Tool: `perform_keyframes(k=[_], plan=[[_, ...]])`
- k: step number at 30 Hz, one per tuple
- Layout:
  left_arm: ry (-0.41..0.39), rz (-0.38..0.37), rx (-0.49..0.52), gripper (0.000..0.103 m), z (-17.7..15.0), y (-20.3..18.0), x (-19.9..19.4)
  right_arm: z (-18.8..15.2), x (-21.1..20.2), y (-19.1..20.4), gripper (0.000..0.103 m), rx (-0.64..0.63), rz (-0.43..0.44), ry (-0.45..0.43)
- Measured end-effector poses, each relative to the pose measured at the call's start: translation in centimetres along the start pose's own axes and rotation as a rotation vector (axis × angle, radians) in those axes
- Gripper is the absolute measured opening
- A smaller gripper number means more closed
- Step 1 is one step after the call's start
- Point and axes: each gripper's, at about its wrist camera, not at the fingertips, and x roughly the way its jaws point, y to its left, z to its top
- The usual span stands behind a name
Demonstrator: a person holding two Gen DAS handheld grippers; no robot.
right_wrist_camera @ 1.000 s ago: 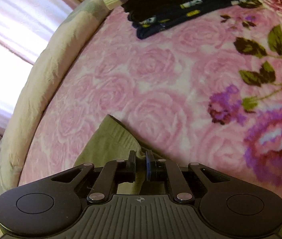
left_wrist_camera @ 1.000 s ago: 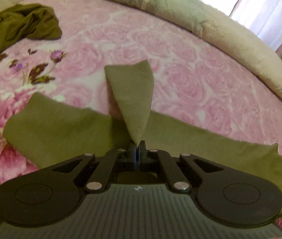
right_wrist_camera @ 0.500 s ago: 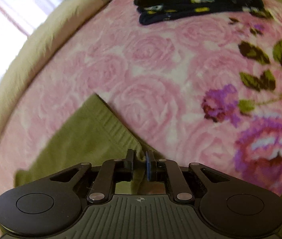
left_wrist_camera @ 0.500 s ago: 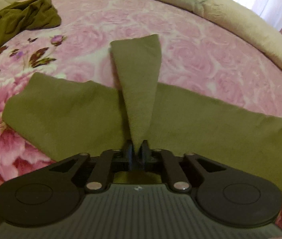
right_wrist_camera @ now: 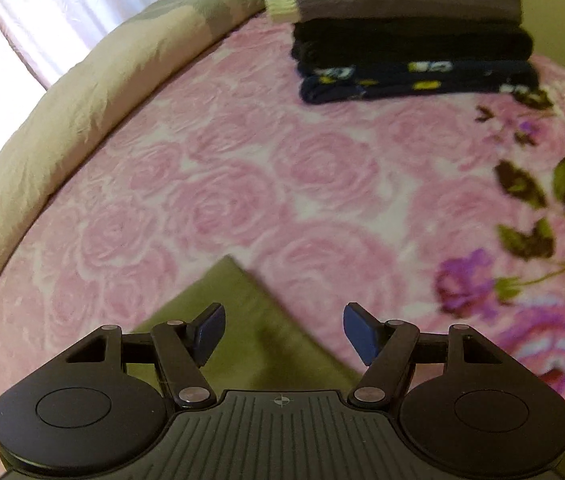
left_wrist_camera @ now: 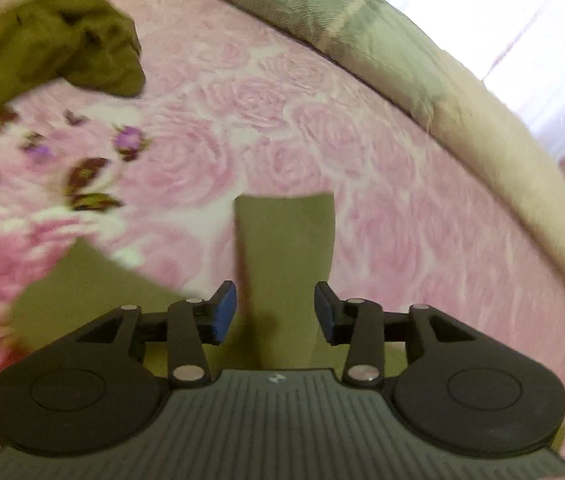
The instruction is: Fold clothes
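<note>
Pink rose-patterned bedding (right_wrist_camera: 242, 184) fills both views, with a pale quilt roll (left_wrist_camera: 462, 112) along the far edge and bright curtains behind it. I am at the release that ends one fold of the olive garment (left_wrist_camera: 282, 248): it lies on the bed right under both tools. My left tongs (left_wrist_camera: 275, 312) have just been opening and now stand spread, a narrow flap of the cloth between the blue pads but not pressed by them. My right tongs (right_wrist_camera: 284, 330) have also just been opening and stand wide, over a corner of the same cloth (right_wrist_camera: 238, 320), gripping nothing. A crumpled olive piece (left_wrist_camera: 82, 52) waits at the far left, and a stack of folded clothes (right_wrist_camera: 414, 40) sits at the far right.

Next, I judge, the flap must settle flat. Then I need fresh grips on the edges for the next fold, or a lift toward the stack.
</note>
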Motion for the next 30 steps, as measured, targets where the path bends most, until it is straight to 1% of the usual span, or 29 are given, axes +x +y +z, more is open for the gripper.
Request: perform_keyframes(k=[1, 2, 3, 4, 5, 6, 7, 9, 11, 12, 15, 19, 20, 22, 24, 26, 27, 30], plan=[[0.013, -0.007, -0.038, 0.039, 0.6, 0.4, 1.4, -0.2, 0.2, 0.5, 0.069, 0.001, 0.002, 0.003], [0.027, -0.015, -0.075, 0.035, 1.1, 0.9, 2.7, -0.5, 0.4, 1.1, 0.069, 0.001, 0.005, 0.006], [0.040, -0.023, -0.113, 0.024, 1.6, 1.4, 4.0, -0.9, 0.6, 1.6, 0.069, 0.001, 0.006, 0.008], [0.046, -0.055, -0.148, 0.014, 1.9, 1.9, 4.7, -1.3, 0.6, 2.1, 0.069, -0.005, 0.005, 0.012], [0.039, -0.090, -0.166, 0.000, 2.0, 2.2, 4.7, -1.7, 0.7, 2.6, 0.069, -0.012, 0.004, 0.017], [0.031, -0.125, -0.181, 0.000, 2.2, 2.4, 4.6, -2.0, 0.8, 3.1, 0.069, -0.018, 0.003, 0.021], [-0.003, -0.136, -0.176, 0.000, 2.1, 2.7, 3.5, -2.3, 0.7, 3.5, 0.069, -0.027, -0.001, 0.023], [-0.080, -0.151, -0.161, 0.000, 1.7, 3.4, 0.7, -2.9, 0.6, 4.2, 0.069, -0.040, -0.004, 0.021], [-0.179, -0.150, -0.194, 0.000, 1.1, 5.1, -3.2, -3.3, 0.6, 4.8, 0.069, -0.043, -0.008, 0.022], [-0.226, -0.130, -0.220, 0.000, 0.5, 6.3, -5.4, -3.5, 0.6, 5.2, 0.069, -0.048, -0.009, 0.023], [-0.256, -0.024, -0.253, 0.000, -2.1, 9.4, -8.9, -4.4, 0.9, 6.7, 0.069, -0.076, -0.015, 0.021], [-0.133, 0.106, -0.261, 0.001, -5.5, 12.5, -6.5, -6.1, 1.6, 8.6, 0.069, -0.116, -0.030, 0.041], [-0.131, 0.111, -0.283, 0.001, -6.0, 13.1, -6.3, -6.4, 1.6, 8.9, 0.069, -0.127, -0.027, 0.052], [-0.151, 0.103, -0.330, 0.002, -6.7, 14.0, -6.4, -7.1, 1.0, 9.5, 0.069, -0.147, -0.003, 0.063], [-0.180, 0.072, -0.358, 0.018, -6.8, 14.1, -7.1, -7.8, 0.4, 9.8, 0.069, -0.147, 0.031, 0.095], [-0.178, 0.053, -0.370, 0.019, -6.7, 14.4, -7.6, -8.7, -0.2, 9.9, 0.069, -0.136, 0.074, 0.133], [-0.171, 0.042, -0.374, 0.019, -6.7, 14.5, -7.9, -9.6, -0.5, 10.0, 0.069, -0.112, 0.114, 0.170], [-0.146, 0.008, -0.392, 0.019, -6.6, 14.6, -8.5, -13.1, -0.8, 9.6, 0.068, 0.015, 0.238, 0.317]])
